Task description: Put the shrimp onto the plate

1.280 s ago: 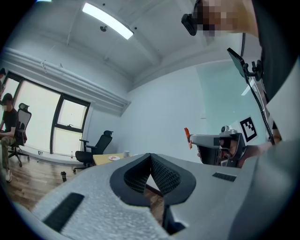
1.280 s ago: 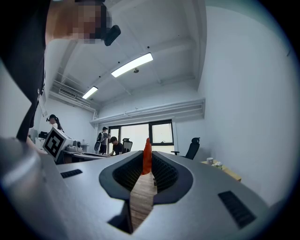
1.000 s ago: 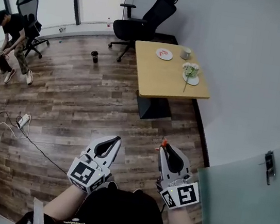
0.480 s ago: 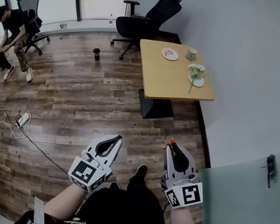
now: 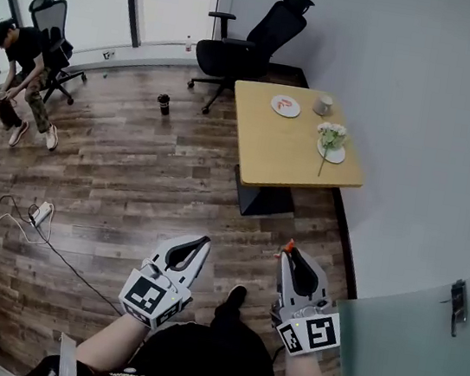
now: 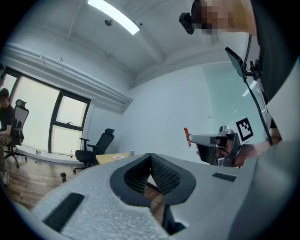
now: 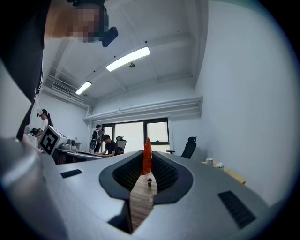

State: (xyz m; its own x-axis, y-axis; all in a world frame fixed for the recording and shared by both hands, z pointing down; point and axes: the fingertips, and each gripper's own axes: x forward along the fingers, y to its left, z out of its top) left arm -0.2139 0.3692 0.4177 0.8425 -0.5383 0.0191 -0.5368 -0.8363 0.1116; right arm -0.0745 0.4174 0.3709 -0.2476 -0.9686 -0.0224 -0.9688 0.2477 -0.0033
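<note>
Wood-floored office: my right gripper (image 5: 288, 251) clamps what looks like the orange shrimp (image 7: 146, 157); my left gripper (image 5: 205, 242) is closed, empty; the plate (image 5: 278, 103) sits on the far table (image 5: 284, 151).

Shrimp (image 5: 289, 244): small, orange-red, tapered. Clamped between the closed jaws of the right gripper (image 5: 289, 254) at their tips. In the right gripper view the shrimp (image 7: 147, 157) stands upright, its pointed end projecting above the jaws. It is held over the floor, well apart from the surface (image 5: 285, 157).

Plate (image 5: 286, 105): round, white, lying flat near the far edge of the surface. It carries a small red-orange patch; what that patch is cannot be made out.
</note>
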